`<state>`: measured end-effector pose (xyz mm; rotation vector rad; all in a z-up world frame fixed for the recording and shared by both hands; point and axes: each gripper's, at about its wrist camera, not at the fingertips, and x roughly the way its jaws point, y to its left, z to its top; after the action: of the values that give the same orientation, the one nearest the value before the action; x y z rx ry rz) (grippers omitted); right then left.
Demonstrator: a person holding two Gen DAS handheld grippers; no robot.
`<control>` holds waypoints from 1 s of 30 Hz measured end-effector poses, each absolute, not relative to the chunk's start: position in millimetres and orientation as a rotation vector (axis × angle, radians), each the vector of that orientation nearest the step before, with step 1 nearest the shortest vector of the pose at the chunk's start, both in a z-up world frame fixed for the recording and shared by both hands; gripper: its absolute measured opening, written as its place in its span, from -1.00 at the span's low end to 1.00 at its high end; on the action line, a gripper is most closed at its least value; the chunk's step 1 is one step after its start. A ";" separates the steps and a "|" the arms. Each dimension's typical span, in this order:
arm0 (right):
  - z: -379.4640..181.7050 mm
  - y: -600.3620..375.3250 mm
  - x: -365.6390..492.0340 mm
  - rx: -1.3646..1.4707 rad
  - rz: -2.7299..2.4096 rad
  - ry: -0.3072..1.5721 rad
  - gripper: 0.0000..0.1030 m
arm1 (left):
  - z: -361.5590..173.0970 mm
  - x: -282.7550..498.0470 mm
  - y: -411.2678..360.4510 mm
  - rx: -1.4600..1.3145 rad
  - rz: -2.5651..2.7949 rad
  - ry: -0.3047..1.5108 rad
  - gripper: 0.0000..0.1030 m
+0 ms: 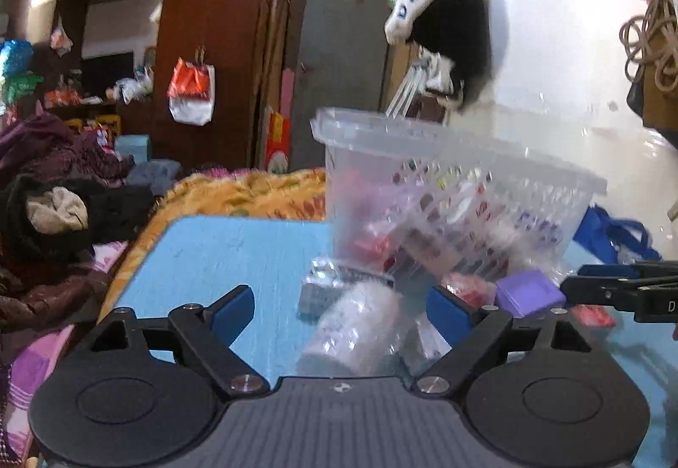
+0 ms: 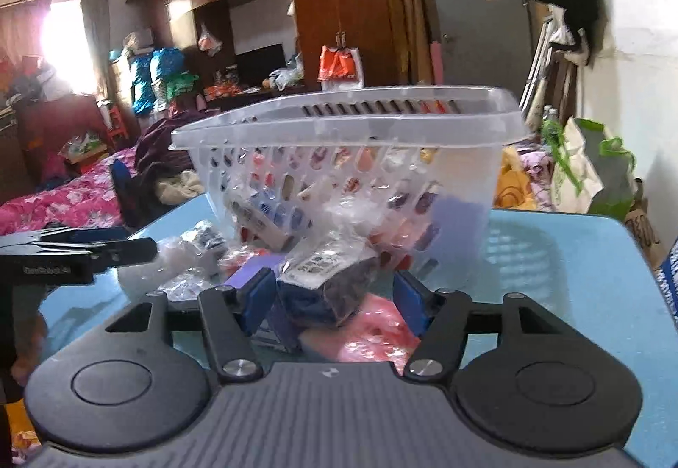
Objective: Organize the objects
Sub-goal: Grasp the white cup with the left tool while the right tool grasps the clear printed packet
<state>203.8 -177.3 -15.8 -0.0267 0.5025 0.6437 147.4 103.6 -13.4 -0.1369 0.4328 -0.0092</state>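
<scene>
While the left gripper (image 1: 341, 309) sits low over the near edge of the light blue table (image 1: 237, 252), its blue-padded fingers (image 1: 233, 313) are spread wide, level and pointing toward the far side, with a clear-wrapped packet (image 1: 356, 334) lying between them and touching neither pad. Just beyond it, the translucent slotted basket (image 1: 457, 188) stands on the table, tilted, with wrapped items inside. A purple box (image 1: 527, 292) lies at the basket's near right.

From the right wrist view, the right gripper (image 2: 334, 294) is also held low and level in front of the basket (image 2: 347, 146); its jaws are partly open around a dark packet with a white label (image 2: 326, 281), whose left side meets the left pad, though whether it is pinched I cannot tell. Pink plastic wrap (image 2: 373, 334) lies beneath.
</scene>
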 end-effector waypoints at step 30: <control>-15.9 -184.5 180.1 -0.076 0.583 0.454 -0.26 | -18.0 140.6 98.9 -0.071 0.025 0.536 0.09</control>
<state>180.1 -184.5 -15.9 -0.0756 0.4541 0.5833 140.6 98.9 -18.0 -0.0708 0.5355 0.0249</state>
